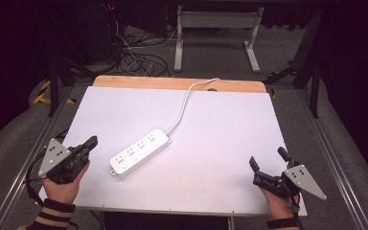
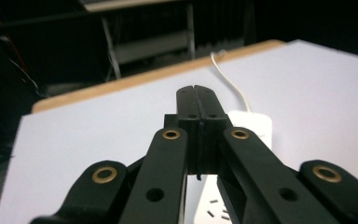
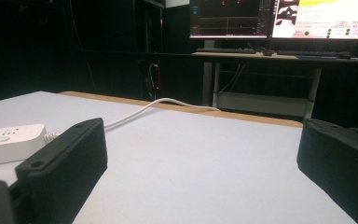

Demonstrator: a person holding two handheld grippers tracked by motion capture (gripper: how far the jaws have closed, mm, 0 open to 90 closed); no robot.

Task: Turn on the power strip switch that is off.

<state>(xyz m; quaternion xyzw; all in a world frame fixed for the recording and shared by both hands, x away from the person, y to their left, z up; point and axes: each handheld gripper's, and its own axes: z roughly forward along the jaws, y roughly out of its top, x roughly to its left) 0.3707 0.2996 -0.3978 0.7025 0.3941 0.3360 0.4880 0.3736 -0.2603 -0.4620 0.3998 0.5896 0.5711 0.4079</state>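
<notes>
Black fingers (image 2: 198,100) on your left gripper (image 1: 90,143) are pressed together with nothing between them; in the left gripper view the two tips meet along a thin seam. They point across the desk (image 1: 220,120) toward the strip (image 1: 139,152), whose near end lies just past and below them in that view, apart from the tips. Your left hand (image 1: 63,184) holds the gripper near the desk's front left corner, its grey plate (image 1: 52,155) on top and a striped sleeve (image 1: 52,215) behind the wrist.

On your right gripper (image 1: 268,164) the fingers (image 3: 70,158) are spread wide, one at each side of the right gripper view, with bare white desk between them and nothing in their grasp. Your right hand (image 1: 280,203) holds it near the front right corner, well apart from the strip.

White and long, the strip lies flat around the middle of the desk, slanted so that its near end points toward your left gripper and its far end toward the back. Its sockets face up. From the far end a white cord (image 1: 184,108) curves away to the back edge, where a band of bare wood (image 1: 182,82) shows beyond the white sheet, and passes over it.

Beyond the desk, the right gripper view shows lit monitors (image 3: 279,18) on another table, and the high view shows loose cables (image 1: 134,57) on the floor.
</notes>
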